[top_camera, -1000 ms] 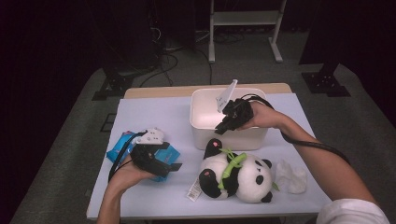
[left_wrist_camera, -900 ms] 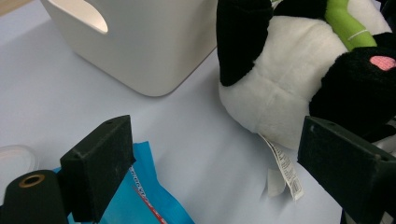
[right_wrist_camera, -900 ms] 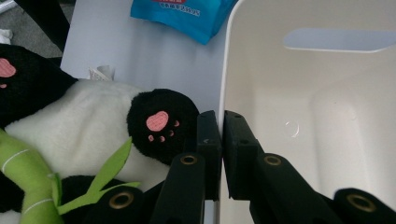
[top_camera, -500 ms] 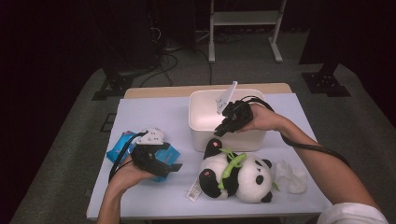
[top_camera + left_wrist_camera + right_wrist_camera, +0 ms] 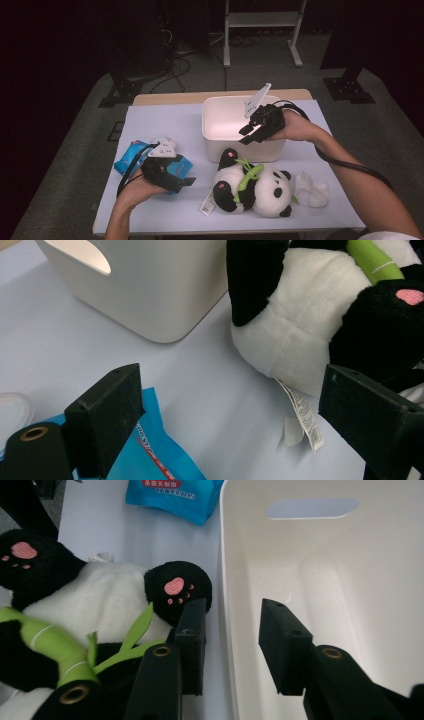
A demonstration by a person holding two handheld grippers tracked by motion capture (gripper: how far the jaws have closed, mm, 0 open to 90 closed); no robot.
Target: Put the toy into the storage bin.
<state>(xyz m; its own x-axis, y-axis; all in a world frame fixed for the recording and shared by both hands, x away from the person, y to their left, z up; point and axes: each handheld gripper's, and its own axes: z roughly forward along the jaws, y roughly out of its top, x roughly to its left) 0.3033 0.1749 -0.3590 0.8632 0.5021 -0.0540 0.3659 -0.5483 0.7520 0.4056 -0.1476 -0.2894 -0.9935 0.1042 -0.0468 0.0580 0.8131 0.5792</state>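
The white bin [image 5: 235, 145] sits upright and open-topped right under the right gripper [image 5: 248, 134], whose jaws have just been opening and straddle its near wall, one jaw outside, one inside, pads not pressing. It's a rounded, cream-white plastic tub with a slot handle cut high in an end wall, and its inside looks bare. Just off that gripper's outer jaw lies the plush panda [image 5: 252, 186], black and white, pink paw pads up, green bamboo sprig across its chest, resting close against the bin's near side.
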